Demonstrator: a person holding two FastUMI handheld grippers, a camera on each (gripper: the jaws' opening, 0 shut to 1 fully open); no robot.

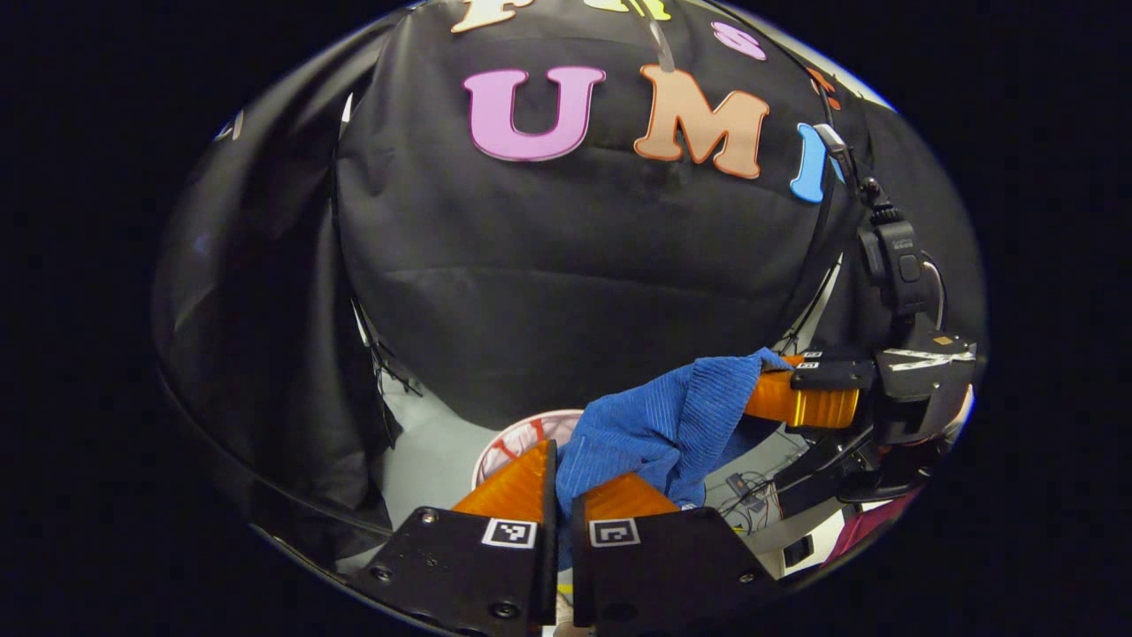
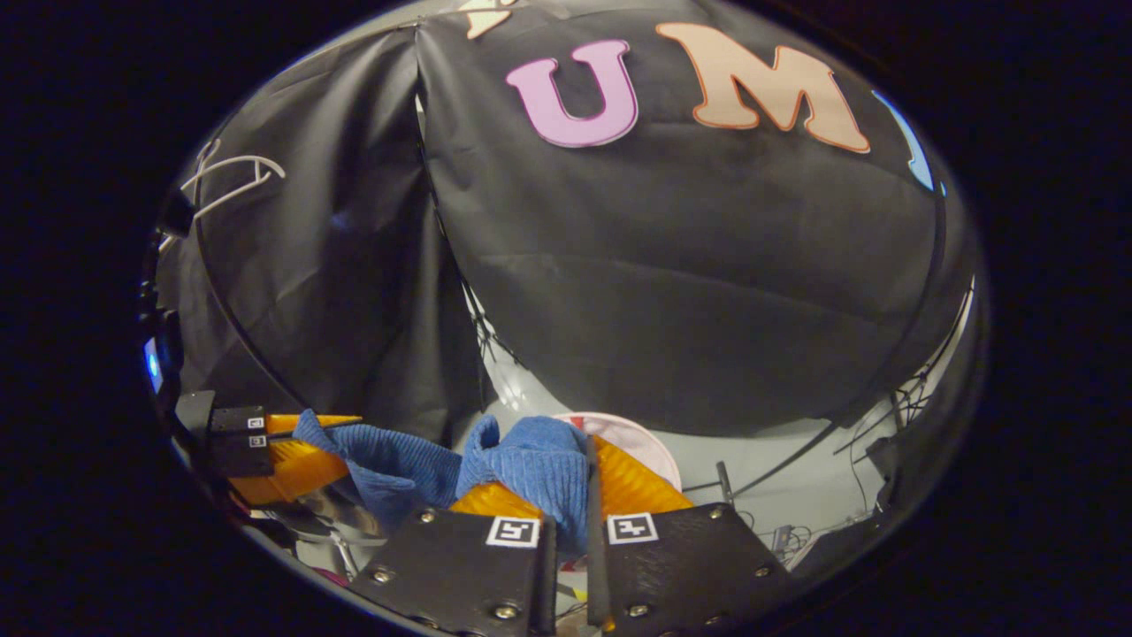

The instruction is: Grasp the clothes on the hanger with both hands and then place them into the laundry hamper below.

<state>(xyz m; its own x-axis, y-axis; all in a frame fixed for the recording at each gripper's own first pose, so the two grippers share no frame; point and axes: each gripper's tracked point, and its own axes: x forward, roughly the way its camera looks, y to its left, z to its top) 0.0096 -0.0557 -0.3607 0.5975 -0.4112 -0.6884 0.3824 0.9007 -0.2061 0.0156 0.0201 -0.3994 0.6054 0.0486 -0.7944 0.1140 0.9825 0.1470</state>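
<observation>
- Left gripper view: camera rides my left gripper (image 1: 559, 482), looks forward along its fingers, slightly down, close to the cloth (image 1: 654, 429); my right gripper (image 1: 778, 389) sits near at right.
- Right gripper view: from my right gripper (image 2: 587, 482), same heading; left gripper (image 2: 292, 442) at left edge.
- Shared: cloth, booth wall (image 1: 566, 292), hamper (image 1: 522, 438).

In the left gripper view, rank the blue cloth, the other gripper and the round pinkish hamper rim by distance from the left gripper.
1. Blue cloth: pinched between the left gripper fingers.
2. Right gripper: right side, holding the cloth's far end.
3. Hamper rim: below, behind the fingers.
</observation>
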